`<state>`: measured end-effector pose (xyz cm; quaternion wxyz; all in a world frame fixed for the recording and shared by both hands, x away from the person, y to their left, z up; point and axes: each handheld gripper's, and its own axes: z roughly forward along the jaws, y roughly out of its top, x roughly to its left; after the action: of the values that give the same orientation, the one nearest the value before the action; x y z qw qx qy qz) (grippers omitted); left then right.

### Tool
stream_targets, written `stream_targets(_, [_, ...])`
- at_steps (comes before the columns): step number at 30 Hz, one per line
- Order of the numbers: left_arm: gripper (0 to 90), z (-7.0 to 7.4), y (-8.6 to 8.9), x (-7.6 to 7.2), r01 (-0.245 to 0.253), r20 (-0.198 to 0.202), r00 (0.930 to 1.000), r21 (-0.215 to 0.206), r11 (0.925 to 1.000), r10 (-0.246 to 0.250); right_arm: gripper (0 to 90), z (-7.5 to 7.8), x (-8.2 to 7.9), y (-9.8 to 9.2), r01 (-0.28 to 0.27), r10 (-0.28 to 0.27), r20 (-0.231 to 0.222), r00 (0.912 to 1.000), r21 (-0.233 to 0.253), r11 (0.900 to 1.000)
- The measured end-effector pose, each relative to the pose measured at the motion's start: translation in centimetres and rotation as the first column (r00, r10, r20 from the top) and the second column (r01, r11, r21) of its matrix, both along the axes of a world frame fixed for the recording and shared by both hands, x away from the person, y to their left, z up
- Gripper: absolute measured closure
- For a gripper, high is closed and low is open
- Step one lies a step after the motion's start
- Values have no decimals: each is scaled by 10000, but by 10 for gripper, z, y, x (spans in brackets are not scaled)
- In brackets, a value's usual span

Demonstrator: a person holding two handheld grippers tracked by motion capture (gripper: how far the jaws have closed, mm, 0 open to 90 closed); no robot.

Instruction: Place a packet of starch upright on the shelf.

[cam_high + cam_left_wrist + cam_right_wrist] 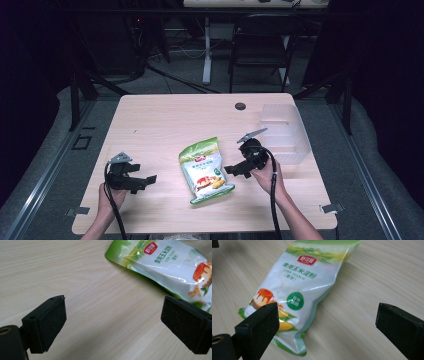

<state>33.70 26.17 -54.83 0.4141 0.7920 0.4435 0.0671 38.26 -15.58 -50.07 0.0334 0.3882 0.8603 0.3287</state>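
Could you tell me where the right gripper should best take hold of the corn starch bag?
Probably its right edge, approached from the right. The bag lies flat, and the open right gripper already faces that thin side seam.

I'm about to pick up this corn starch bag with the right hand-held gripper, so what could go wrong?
The corn starch bag lies flat and glossy, so the open right hand-held gripper might slide off it or pinch only film. A grip on one edge could let the loose contents sag. The clear bin stands close behind that hand; a backswing could knock it.
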Motion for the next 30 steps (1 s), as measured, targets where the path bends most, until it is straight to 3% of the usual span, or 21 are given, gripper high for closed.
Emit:
stream_targets(13, [63, 0, 1, 0, 73, 22, 10000, -119, 9999, -73, 74, -18, 48, 38, -42, 19, -689, 9976, -335, 9994])
stream_targets(16, [63, 0, 2, 1, 70, -81, 9999, -109, 9999, -71, 76, -25, 55, 43, 298, -318, -838, 9960, -254, 9992])
stream_targets(20, [62, 1, 0, -1, 35, 44, 10000, -44, 10000, -35, 84, -30, 64, 44, 155, -204, -1062, 9941, -471, 9988])
stream_targets(24, [63, 3, 0, -2, 125, 71, 9999, -14, 9999, -125, 106, -36, 70, 49, 232, -283, -1344, 9905, -390, 9990])
stream_targets(30, [63, 5, 0, -4, 189, 193, 9996, -119, 9998, -187, 129, -45, 76, 55, 484, -581, -1514, 9868, -665, 9966])
